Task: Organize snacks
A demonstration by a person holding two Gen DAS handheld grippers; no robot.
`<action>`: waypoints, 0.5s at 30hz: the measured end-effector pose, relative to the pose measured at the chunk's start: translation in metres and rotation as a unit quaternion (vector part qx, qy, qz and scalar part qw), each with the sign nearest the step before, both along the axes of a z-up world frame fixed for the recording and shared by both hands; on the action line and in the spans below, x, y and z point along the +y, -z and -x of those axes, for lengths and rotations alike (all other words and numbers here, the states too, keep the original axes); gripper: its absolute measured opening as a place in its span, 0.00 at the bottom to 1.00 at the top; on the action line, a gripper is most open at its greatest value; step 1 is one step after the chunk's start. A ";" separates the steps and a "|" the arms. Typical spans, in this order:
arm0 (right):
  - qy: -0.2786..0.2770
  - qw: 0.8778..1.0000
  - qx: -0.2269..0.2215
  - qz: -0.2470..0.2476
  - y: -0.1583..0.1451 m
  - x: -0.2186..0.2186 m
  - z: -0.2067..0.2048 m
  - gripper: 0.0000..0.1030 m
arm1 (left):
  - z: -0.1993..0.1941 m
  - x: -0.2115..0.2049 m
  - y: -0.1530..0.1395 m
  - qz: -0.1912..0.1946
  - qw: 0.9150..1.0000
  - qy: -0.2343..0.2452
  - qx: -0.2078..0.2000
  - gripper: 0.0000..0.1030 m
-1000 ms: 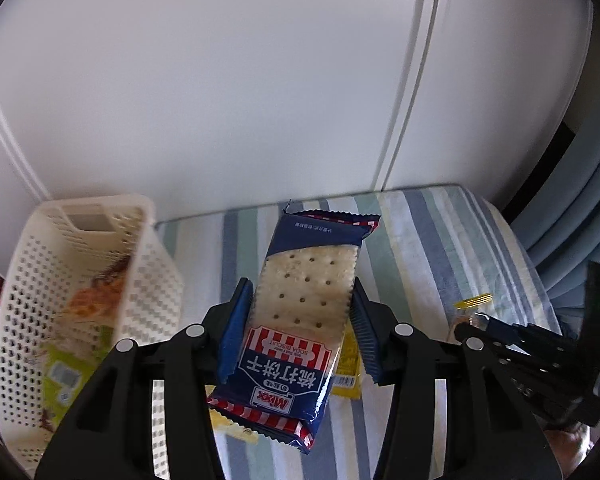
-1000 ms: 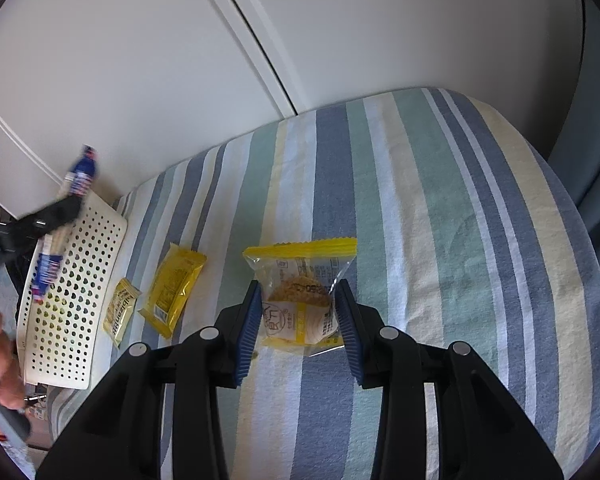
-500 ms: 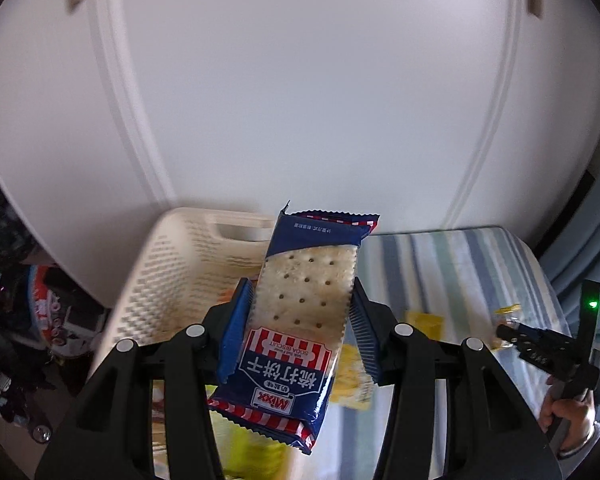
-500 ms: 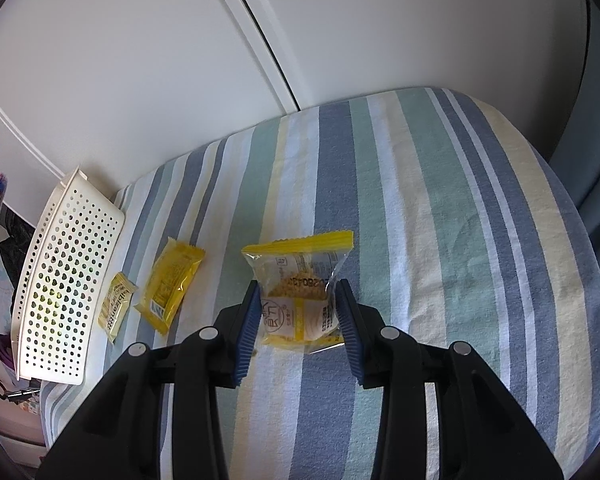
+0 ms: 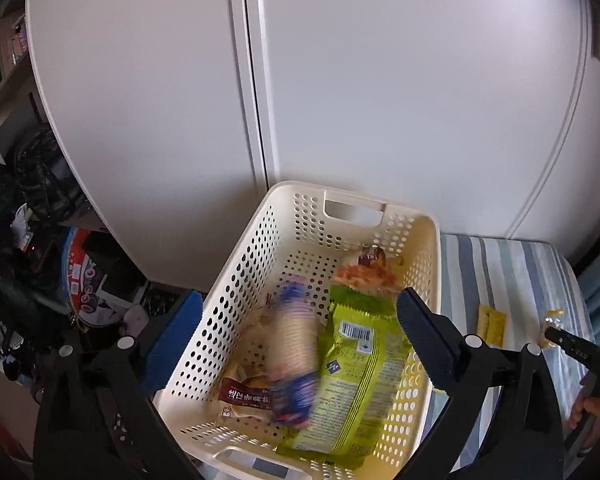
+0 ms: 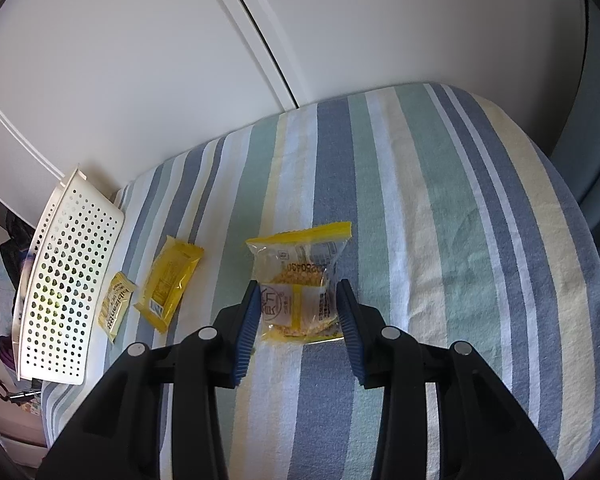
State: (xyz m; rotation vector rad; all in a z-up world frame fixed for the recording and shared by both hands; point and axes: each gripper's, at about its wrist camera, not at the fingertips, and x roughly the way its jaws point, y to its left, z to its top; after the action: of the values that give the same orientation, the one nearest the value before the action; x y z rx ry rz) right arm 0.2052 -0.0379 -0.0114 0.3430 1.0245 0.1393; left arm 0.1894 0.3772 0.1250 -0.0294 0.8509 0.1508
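My left gripper (image 5: 300,300) hangs open above the cream perforated basket (image 5: 300,216). A blue and red cracker packet (image 5: 290,356) is blurred in mid-fall inside the basket, beside a green snack bag (image 5: 352,368) and other packets. My right gripper (image 6: 298,308) is shut on a clear, yellow-edged snack packet (image 6: 296,276) just over the striped cloth (image 6: 440,200). On the cloth by the basket (image 6: 64,280) lie a larger yellow packet (image 6: 170,280) and a small yellow sachet (image 6: 116,308).
White cabinet doors (image 5: 340,80) stand behind the basket and table. Dark clutter and bags (image 5: 40,240) fill the floor left of the basket. A hand (image 5: 588,412) holds the right gripper at the far right. Blue curtains (image 6: 596,140) hang right of the table.
My left gripper swung left over the basket, opened, and let go of the cracker packet, which drops into the basket. The right gripper keeps its hold and has barely moved.
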 end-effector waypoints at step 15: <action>0.007 1.000 0.000 -0.007 -0.002 -0.004 0.003 0.38 | 0.042 -0.008 -0.016 0.020 0.998 -0.009 -0.057 0.96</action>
State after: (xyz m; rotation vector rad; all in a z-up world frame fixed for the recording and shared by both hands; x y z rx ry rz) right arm 0.2021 -0.0423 -0.0092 0.3617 1.0206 0.1337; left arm 0.1476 0.3690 0.1411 -0.0832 0.7398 0.1479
